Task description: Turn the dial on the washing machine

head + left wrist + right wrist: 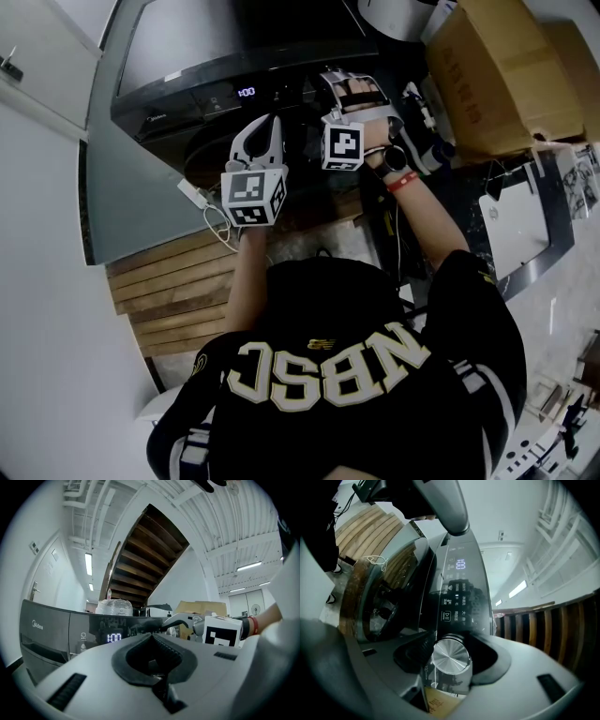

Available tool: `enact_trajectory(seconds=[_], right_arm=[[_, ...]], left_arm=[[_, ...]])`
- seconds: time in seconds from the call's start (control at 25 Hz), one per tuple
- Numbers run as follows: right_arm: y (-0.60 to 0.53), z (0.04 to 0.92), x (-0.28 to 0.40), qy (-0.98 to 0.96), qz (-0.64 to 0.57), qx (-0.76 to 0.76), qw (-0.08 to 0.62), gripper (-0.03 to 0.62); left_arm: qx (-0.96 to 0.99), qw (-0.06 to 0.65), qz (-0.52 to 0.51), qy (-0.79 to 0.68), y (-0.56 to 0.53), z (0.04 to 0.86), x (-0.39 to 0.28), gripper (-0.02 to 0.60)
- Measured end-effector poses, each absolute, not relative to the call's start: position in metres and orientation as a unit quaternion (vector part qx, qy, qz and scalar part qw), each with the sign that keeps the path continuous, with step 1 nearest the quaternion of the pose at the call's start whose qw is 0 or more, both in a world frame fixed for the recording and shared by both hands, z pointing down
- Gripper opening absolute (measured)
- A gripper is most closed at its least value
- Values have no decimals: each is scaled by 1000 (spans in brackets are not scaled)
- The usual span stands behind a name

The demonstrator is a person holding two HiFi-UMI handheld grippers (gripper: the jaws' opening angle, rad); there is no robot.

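The dark washing machine [187,56] stands in front of me, its display [246,92] lit. In the right gripper view the silver dial [451,656] sits on the control panel below the display [460,564]. My right gripper [452,660] is open around the dial: one pad lies close to its edge and a dark gap shows on the other side. From the head view the right gripper [352,89] covers the dial. My left gripper [272,127] hangs a little off the machine's front, lower left of the right one, shut and holding nothing [151,637].
A cardboard box [502,75] stands right of the machine. Wooden steps [173,291] and a white cable with a plug [197,197] lie on the floor at the left. The round door glass [384,606] is left of the panel. A plastic-wrapped bundle [115,606] rests on the machine's top.
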State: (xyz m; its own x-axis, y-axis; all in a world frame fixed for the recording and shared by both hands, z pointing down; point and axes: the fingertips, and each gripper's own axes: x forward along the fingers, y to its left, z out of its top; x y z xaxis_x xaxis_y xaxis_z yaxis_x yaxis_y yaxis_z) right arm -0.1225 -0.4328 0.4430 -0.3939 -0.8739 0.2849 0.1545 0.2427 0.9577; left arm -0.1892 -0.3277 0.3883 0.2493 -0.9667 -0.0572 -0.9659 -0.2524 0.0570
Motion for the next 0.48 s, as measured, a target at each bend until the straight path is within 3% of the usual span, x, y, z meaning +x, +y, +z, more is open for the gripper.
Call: enact_trajectory(seconds=[0.48], right_arm=[[-436, 441, -120, -676, -507, 315, 432, 235]], left_arm=[[790, 7, -44, -611, -330, 389, -187, 15]])
